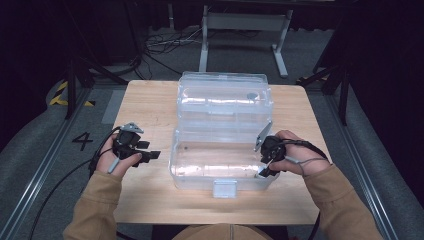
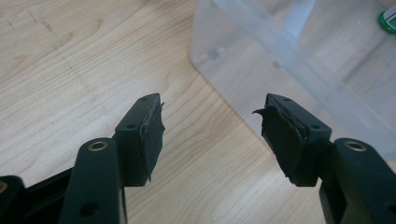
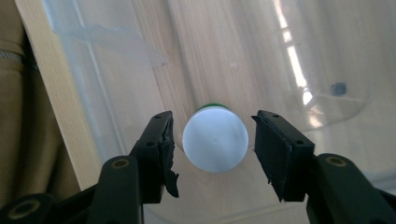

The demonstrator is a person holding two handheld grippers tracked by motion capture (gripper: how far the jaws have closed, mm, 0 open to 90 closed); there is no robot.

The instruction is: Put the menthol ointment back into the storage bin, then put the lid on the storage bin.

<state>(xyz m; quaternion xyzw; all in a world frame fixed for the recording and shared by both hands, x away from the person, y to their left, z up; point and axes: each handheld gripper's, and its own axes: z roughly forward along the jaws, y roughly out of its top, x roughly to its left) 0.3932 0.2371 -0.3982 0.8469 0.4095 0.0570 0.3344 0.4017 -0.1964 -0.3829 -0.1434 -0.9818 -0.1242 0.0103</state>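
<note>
Right gripper (image 3: 212, 147) jaws spread wide around white-capped bottle (image 3: 215, 143) inside clear plastic box (image 1: 200, 165), pads not touching it. Left gripper (image 2: 212, 135) wide open, empty, over wooden table (image 1: 150, 105) just beside box's left wall.

Floor (image 1: 35, 135): grey carpet, a black "4" (image 1: 82, 141) beyond the left gripper (image 1: 150, 155) | Table (image 1: 150, 100): pale wood under both grippers | Far side: white metal stand (image 1: 245, 30), tangled cables (image 1: 165, 42), yellow-black tape (image 1: 60, 92) | Surroundings: dark
</note>
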